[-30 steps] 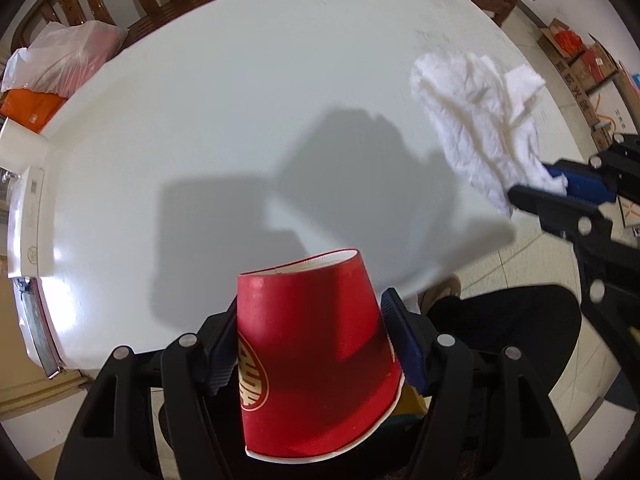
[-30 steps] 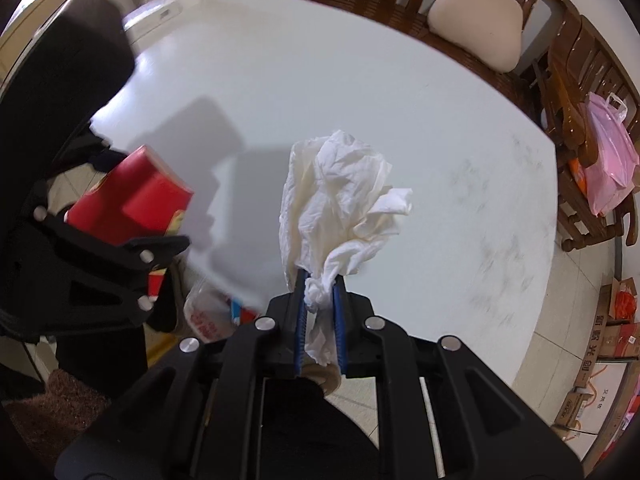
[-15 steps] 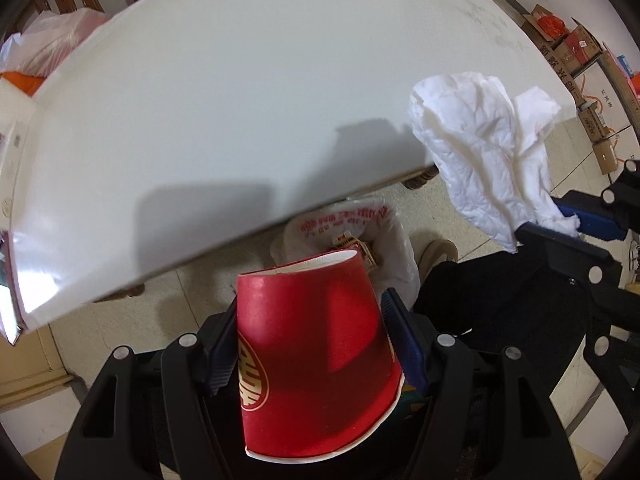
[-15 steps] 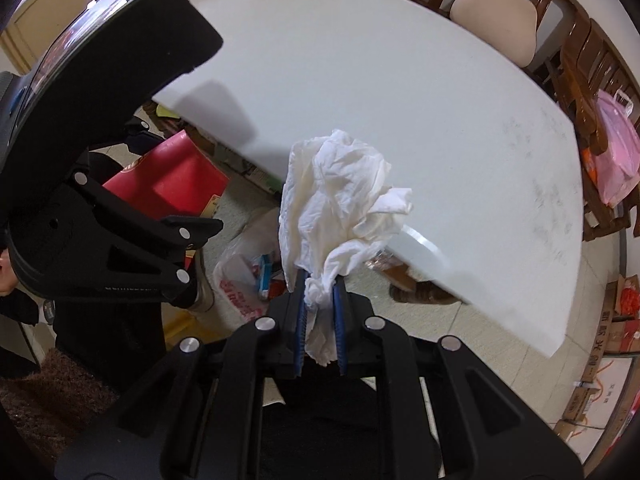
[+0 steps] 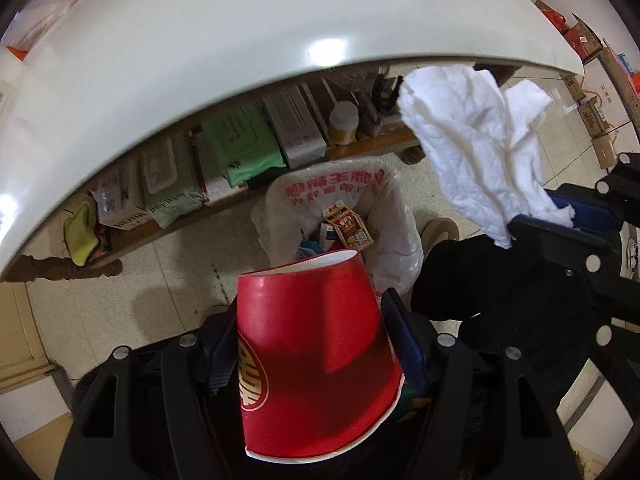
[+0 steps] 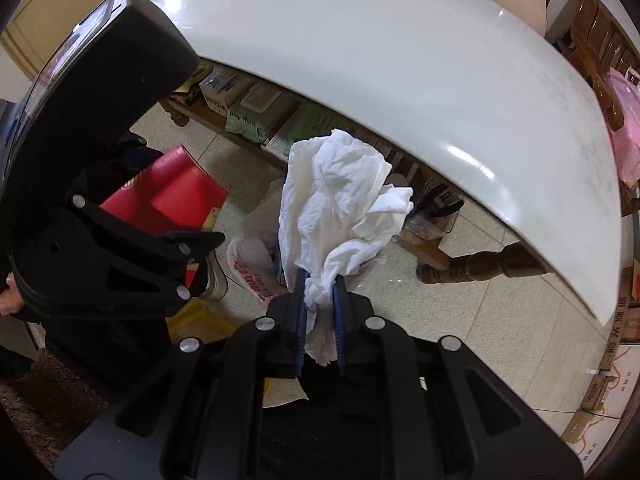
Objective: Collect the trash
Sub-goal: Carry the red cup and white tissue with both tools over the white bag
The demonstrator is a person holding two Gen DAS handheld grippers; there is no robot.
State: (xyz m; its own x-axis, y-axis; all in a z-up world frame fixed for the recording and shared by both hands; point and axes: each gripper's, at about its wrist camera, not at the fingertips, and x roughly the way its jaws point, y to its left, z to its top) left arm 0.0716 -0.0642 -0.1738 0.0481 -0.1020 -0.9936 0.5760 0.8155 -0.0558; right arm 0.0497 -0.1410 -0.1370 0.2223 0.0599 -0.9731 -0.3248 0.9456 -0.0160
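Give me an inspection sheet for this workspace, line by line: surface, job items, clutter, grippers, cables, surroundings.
Surface: white table, nothing seen on the visible part.
Job's things: red paper cup, upside down; crumpled white tissue; bin lined with a white plastic bag on the floor, cartons already inside.
Clutter: under-table shelf holds wipes packs, boxes, a jar.
Grippers: left gripper shut on the cup; right gripper shut on the tissue.
Cables: nothing seen.
Surroundings: tiled floor, wooden chairs, pink bag, cardboard boxes.
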